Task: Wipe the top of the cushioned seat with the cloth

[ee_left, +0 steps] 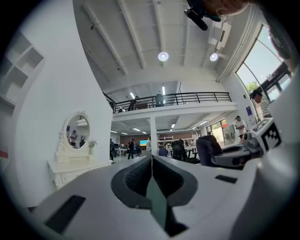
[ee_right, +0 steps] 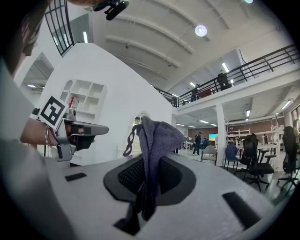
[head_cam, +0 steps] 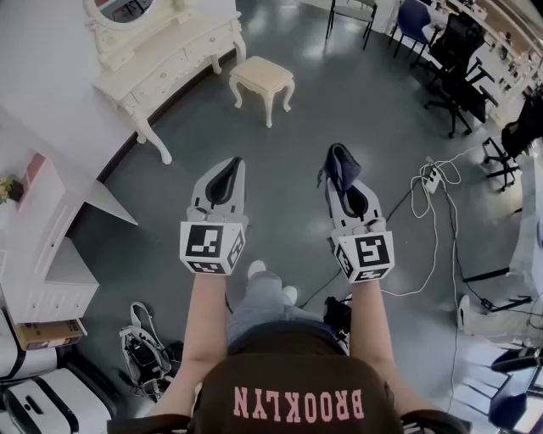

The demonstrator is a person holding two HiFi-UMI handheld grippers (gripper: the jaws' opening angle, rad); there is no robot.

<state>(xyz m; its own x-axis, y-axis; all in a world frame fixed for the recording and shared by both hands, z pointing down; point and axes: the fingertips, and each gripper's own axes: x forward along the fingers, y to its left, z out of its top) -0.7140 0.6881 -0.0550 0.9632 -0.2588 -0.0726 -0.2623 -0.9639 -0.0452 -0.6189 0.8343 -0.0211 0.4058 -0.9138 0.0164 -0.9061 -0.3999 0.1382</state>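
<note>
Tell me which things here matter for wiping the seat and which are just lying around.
For the job:
cushioned seat
cloth, clamped in the right tool
left tool, shut and empty

Just lying about:
dressing table
power strip
black office chair

White dressing table (head_cam: pixel 165 51) with oval mirror (head_cam: pixel 119 8) far left, office chairs (head_cam: pixel 454 59) far right, power strip (head_cam: pixel 431 175) with cables right, shelf unit (head_cam: pixel 38 220) near left.
</note>
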